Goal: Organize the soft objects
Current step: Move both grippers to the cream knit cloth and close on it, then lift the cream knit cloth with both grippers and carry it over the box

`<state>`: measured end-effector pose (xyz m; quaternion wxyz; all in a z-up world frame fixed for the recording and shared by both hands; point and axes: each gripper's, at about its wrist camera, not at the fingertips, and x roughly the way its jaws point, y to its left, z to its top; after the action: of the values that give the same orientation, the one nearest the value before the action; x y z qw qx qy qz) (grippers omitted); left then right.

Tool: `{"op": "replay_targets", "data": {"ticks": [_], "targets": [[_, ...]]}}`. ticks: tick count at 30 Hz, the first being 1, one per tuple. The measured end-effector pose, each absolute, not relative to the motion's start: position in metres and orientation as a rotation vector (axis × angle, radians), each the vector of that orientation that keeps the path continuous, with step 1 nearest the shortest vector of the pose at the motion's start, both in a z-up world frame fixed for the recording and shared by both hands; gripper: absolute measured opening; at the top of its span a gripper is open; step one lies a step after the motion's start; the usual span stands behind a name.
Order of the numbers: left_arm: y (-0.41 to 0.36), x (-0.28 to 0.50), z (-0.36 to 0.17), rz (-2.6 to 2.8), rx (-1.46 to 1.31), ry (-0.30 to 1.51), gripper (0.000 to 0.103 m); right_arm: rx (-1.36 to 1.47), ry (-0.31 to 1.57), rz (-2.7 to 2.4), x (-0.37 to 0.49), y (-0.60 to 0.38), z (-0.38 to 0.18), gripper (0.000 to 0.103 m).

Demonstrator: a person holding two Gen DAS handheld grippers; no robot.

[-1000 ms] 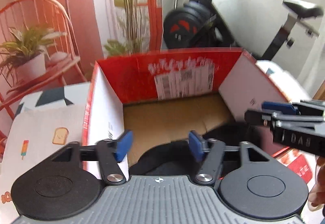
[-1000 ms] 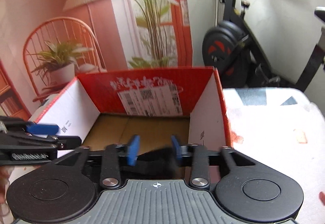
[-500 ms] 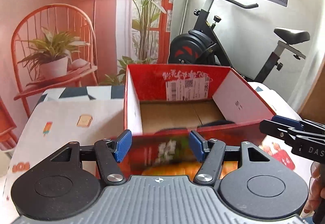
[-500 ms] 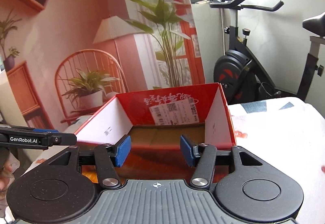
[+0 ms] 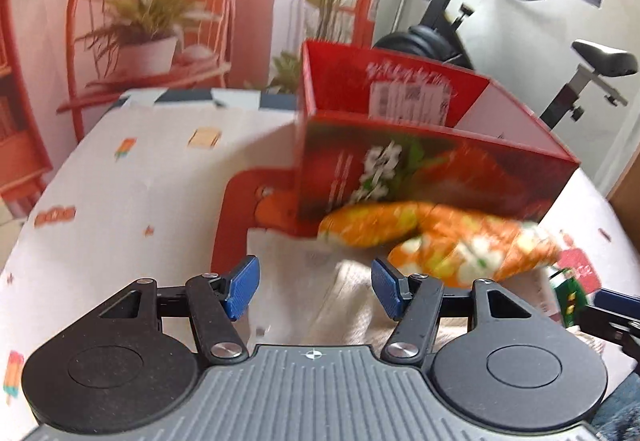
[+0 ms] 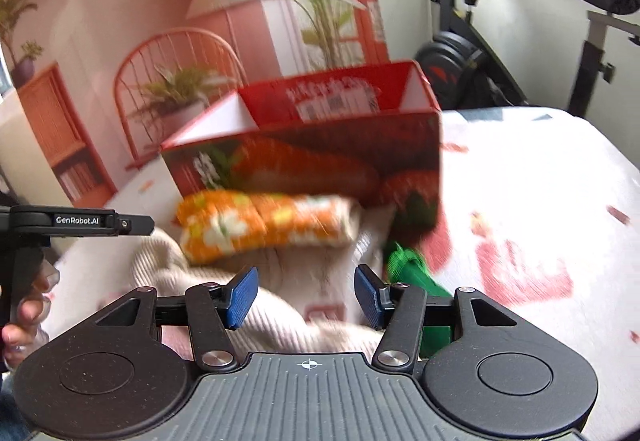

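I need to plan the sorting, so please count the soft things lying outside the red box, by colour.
Orange floral: 1
Cream knit: 1
Green: 1
Total: 3, all in front of the box

Orange floral cloth roll [image 6: 264, 227] on cream knit [image 6: 256, 309], before red box [image 6: 320, 145]
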<state>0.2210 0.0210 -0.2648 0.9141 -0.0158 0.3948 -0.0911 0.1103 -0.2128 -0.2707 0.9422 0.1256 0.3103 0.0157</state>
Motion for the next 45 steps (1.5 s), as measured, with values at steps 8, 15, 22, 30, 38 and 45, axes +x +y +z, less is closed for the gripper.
{"op": "replay_targets", "data": {"ticks": [8,15,22,30,38,45], "targets": [[0.029,0.209,-0.269,-0.192,-0.062,0.823,0.063,0.247,0.734,-0.021,0.084,-0.209,-0.286,0.051],[0.028,0.204,-0.273,-0.190,-0.067,0.824,0.063,0.204,0.795,-0.035,0.100,-0.203,-0.300,0.051],[0.024,0.213,-0.282,-0.235,-0.069,0.848,0.064,0.153,0.768,-0.006,0.104,-0.198,-0.295,0.021],[0.020,0.219,-0.292,-0.271,-0.085,0.886,0.050,0.143,0.711,0.000,0.118,-0.206,-0.282,0.019],[0.021,0.209,-0.282,-0.240,-0.082,0.840,0.013,0.138,0.657,0.015,0.140,-0.205,-0.275,0.019],[0.023,0.193,-0.253,-0.193,-0.090,0.727,0.012,0.153,0.611,0.039,0.144,-0.203,-0.266,0.019]]}}
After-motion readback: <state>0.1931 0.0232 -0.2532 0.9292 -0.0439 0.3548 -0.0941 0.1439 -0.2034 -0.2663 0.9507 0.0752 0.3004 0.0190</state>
